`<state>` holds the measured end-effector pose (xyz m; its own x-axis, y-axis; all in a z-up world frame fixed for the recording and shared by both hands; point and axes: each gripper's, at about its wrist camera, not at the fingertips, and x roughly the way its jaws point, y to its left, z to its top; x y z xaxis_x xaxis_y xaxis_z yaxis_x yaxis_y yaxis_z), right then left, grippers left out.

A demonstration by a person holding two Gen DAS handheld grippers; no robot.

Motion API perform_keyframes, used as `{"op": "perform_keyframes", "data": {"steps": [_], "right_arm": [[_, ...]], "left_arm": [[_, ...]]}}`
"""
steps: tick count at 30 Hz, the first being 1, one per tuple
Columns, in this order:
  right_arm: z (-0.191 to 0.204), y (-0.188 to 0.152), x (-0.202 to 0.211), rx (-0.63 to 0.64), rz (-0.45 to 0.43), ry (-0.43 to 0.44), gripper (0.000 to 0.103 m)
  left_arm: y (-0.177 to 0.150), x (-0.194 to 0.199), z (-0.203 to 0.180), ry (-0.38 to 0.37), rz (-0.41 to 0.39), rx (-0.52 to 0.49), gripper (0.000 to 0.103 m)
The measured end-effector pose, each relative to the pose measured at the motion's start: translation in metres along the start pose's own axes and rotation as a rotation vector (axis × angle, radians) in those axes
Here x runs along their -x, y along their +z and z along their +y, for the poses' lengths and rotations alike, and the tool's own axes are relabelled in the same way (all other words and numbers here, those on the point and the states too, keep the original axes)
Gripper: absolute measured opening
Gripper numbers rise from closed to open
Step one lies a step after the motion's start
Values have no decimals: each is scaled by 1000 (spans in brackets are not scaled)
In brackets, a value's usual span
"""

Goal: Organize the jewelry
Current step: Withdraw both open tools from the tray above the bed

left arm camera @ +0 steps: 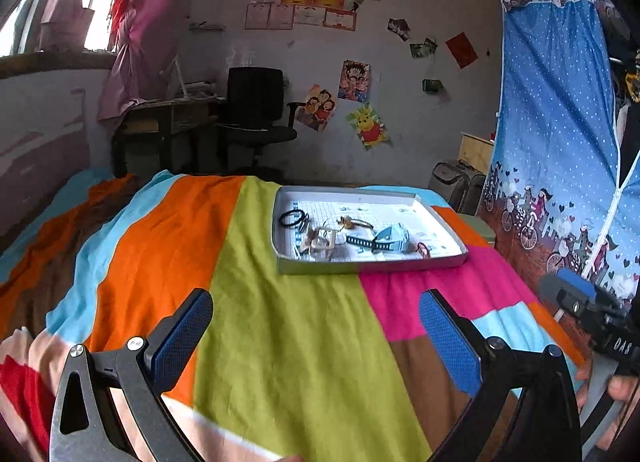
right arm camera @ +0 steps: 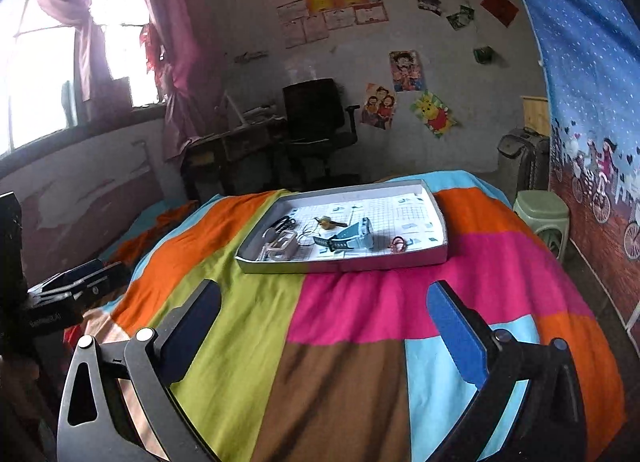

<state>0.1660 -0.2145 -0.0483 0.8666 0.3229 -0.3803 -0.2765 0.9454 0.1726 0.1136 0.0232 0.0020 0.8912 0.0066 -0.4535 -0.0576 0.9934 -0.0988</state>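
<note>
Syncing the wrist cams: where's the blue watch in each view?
Left wrist: blue watch right of centre, in the tray, near its front edge.
Right wrist: blue watch just above centre, mid-tray, between the yellow charm and a small pink ring.
Shared landmark: Winnie the Pooh poster on the back wall.

I see a shallow grey tray (left arm camera: 372, 264) near the bed's far edge, holding black hair ties (left arm camera: 294, 219), a pale blue watch (left arm camera: 384, 241) on its side, and a beige buckle (left arm camera: 323, 243).
</note>
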Motion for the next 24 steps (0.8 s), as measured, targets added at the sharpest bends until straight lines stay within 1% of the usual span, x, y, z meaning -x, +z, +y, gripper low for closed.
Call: {"op": "perform_keyframes", "data": {"steps": [2, 8, 12, 19, 24], "right_arm": [[3, -1, 5, 4, -8, 5, 101], [5, -2, 10, -1, -15, 11, 101], [5, -5, 12, -2, -7, 13, 101], [4, -10, 9, -2, 10, 18, 101], [3, -13, 3, -8, 29, 12, 101]], "left_arm": [[-4, 3, 0, 11, 4, 5, 103], [-9, 4, 1, 7, -3, 1, 103], [-10, 3, 1, 7, -2, -1, 103], [-14, -3, -1, 10, 23, 3, 103], [-19, -8, -3, 26, 37, -2, 103]]}}
